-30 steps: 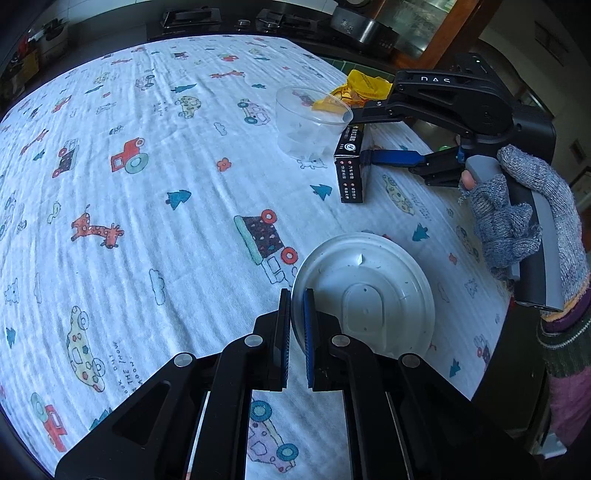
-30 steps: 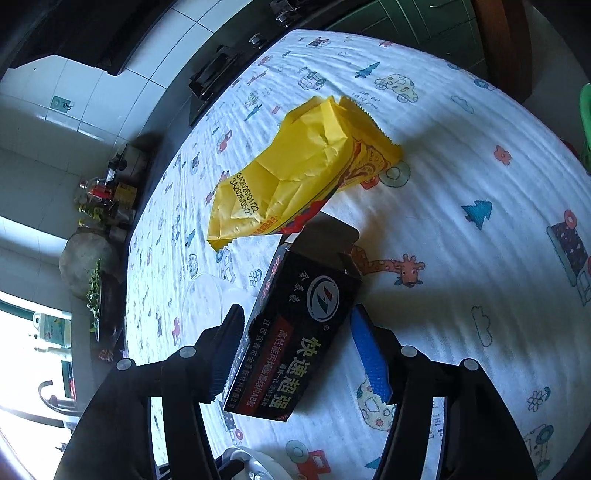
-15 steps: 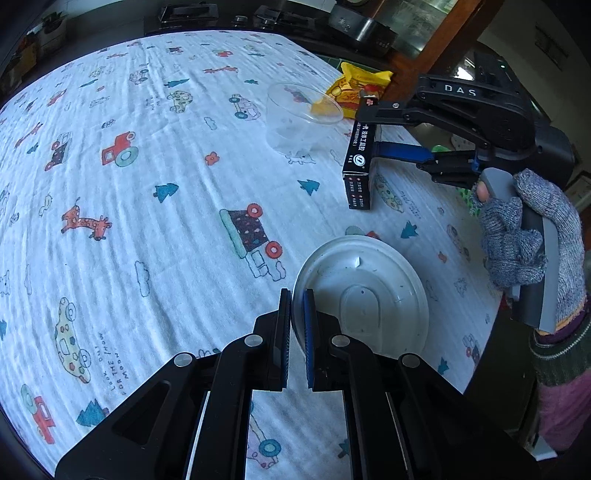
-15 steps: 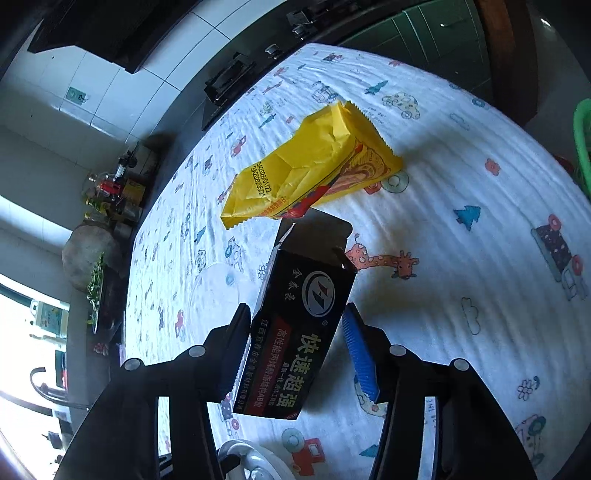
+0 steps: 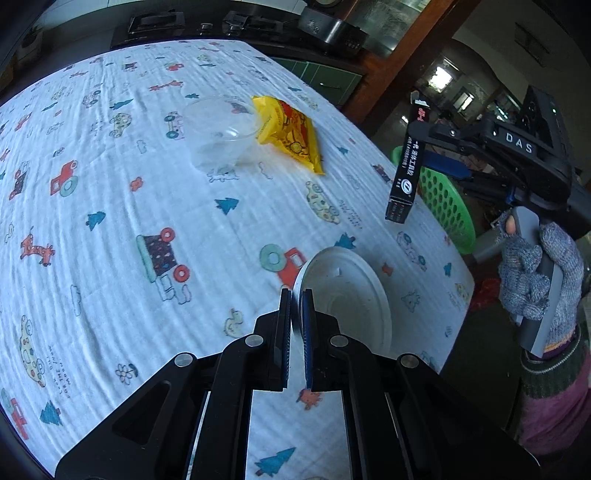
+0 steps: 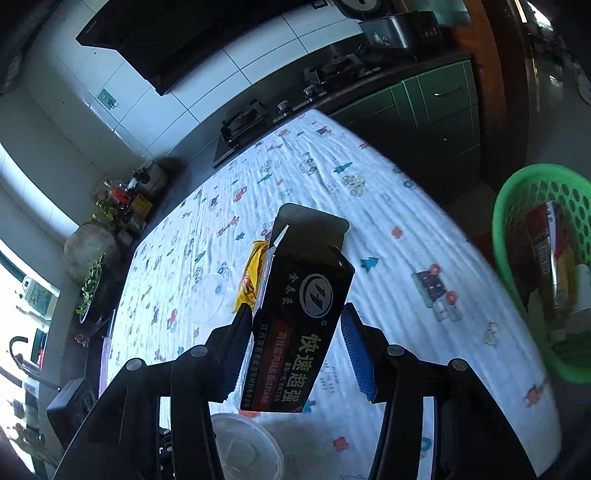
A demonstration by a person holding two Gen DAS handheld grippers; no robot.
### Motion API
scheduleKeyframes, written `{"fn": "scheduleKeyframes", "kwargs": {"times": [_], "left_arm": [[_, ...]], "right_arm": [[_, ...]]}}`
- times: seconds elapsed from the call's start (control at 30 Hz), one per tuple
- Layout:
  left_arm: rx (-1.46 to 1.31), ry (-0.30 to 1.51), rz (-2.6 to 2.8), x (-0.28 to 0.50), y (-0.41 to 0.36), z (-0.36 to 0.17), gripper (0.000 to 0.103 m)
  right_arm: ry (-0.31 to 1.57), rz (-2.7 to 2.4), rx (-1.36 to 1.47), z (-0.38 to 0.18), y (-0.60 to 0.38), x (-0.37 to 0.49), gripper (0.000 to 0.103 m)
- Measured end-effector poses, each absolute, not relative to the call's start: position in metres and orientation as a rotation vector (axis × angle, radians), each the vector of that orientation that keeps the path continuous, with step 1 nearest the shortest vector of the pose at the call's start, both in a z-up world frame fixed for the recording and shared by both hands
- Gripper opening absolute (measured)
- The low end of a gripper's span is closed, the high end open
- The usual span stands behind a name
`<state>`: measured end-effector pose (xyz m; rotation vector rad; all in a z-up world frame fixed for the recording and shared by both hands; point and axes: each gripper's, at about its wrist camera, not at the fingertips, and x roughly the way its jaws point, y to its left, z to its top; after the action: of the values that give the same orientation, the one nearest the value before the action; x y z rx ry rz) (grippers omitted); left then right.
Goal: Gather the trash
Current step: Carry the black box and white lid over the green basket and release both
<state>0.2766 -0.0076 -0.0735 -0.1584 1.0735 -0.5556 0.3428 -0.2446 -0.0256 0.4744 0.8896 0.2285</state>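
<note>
My left gripper (image 5: 295,301) is shut on the rim of a round white plastic lid (image 5: 351,295), held on edge above the table's right part. My right gripper (image 6: 295,314) is shut on a black carton with white and yellow print (image 6: 299,325), lifted clear of the cloth. In the left wrist view that carton (image 5: 406,166) hangs upright past the table edge, above a green basket (image 5: 447,206), with a gloved hand (image 5: 528,273) on the handle. A yellow wrapper (image 5: 288,133) and a clear plastic cup (image 5: 221,133) lie on the table.
The table carries a white cloth with cartoon prints (image 5: 110,221). The green basket (image 6: 517,229) stands beside the table's right edge and holds several pieces of trash. A stove and dark counter (image 5: 155,22) run along the far side.
The right gripper closed on the black carton, raised it off the cloth and carried it out over the table's right edge. The left gripper drifted right with the lid.
</note>
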Motion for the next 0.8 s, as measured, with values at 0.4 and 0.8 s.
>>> {"fn": "scheduleKeyframes", "kwargs": {"times": [0.4,0.8], "left_arm": [[-0.145,1.071,-0.636,0.298,-0.077,-0.061,0.005],[-0.117,1.026,-0.720,0.330,-0.168,-0.024,0.005]], "right_arm": [[0.813,-0.040,0.383,-0.024,-0.383,0.302,0.048],[0.831,-0.236,0.326,-0.069,-0.472,0.290,0.049]]}}
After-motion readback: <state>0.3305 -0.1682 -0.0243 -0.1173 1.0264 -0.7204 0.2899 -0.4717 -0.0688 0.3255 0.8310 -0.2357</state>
